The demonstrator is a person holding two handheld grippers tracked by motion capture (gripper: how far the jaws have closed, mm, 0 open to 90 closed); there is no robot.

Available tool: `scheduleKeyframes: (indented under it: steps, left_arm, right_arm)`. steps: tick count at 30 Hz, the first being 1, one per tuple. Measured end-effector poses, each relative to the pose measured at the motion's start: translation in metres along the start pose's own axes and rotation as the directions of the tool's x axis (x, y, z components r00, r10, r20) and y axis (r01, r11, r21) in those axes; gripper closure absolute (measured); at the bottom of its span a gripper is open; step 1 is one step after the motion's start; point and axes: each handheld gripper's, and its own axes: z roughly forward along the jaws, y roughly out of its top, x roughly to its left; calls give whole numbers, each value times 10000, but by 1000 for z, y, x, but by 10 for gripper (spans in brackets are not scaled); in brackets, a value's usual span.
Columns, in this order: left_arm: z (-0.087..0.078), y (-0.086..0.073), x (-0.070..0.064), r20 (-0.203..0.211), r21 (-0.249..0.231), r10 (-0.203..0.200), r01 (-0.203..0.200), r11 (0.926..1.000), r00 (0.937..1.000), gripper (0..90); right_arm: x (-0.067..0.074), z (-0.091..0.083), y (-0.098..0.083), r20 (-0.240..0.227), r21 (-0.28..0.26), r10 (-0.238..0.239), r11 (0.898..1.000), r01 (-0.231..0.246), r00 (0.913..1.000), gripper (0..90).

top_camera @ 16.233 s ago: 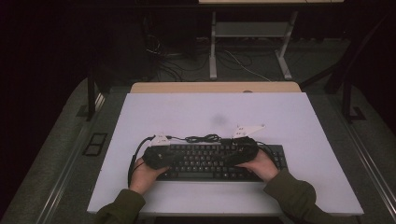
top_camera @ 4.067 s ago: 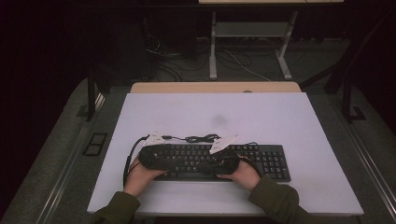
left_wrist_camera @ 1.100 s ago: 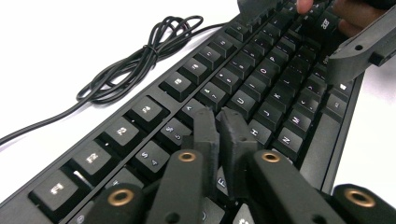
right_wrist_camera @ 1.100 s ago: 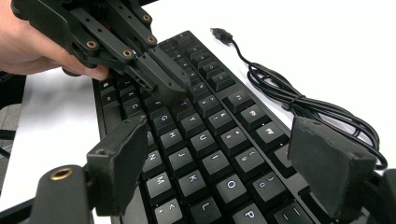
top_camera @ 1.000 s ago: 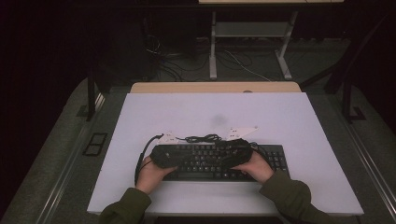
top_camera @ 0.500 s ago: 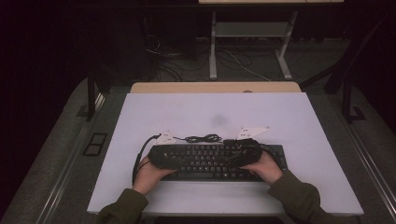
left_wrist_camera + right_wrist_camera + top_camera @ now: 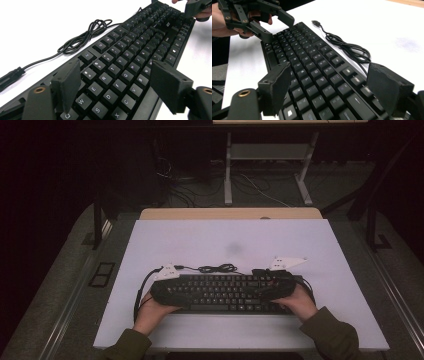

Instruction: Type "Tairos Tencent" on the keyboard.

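A black keyboard (image 7: 225,292) lies flat near the front of the white table (image 7: 240,240), with its cable (image 7: 217,268) coiled just behind it. My left gripper (image 7: 172,292) is at the keyboard's left end. Its jaws have just been opening and now stand apart over the keys (image 7: 130,50), with the pads (image 7: 68,82) off the keyboard. The right gripper view shows the left gripper (image 7: 275,26) open around that end. My right gripper (image 7: 272,285) hovers open over the right half, jaws spread above the keys (image 7: 312,62).
The loose cable (image 7: 347,47) ends in a USB plug (image 7: 315,23) lying on the table behind the keyboard. A faint grey smudge (image 7: 234,249) marks the table's middle. A wooden edge (image 7: 230,213) borders the far side; the floor beyond is dark with a desk frame (image 7: 265,160).
My right hand has slid to the right along the keyboard, toward its right end. The left hand has stayed at the left end. The keyboard has hardly shifted.
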Motion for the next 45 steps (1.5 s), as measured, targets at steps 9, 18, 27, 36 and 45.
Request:
scheduleKeyframes:
  steps: [9, 18, 27, 36, 45]
  left_arm:
    - [-7, -3, -1, -155, -269, 10, -15, 9996, 9999, 140]
    - [-16, -10, -1, -350, -343, -2, -10, 9994, 9994, 71]
    - [-23, -15, 1, -527, -379, -70, 50, 9993, 9986, 7]
    - [-23, -17, 2, -569, -393, -150, 127, 9991, 9983, 0]
    - [-25, -16, 2, -498, -361, -62, 44, 9993, 9987, 0]
  right_arm:
    - [-7, -29, -14, 244, -295, 221, 9993, -213, 9995, 188]
    - [-8, -50, -29, 548, -304, 371, 9989, -355, 9978, 188]
    - [-9, -67, -42, 803, -262, 365, 9991, -345, 9961, 186]
    - [-11, -79, -53, 843, -507, 592, 9972, -551, 9947, 184]
    - [-14, -90, -62, 963, -425, 564, 9977, -525, 9938, 184]
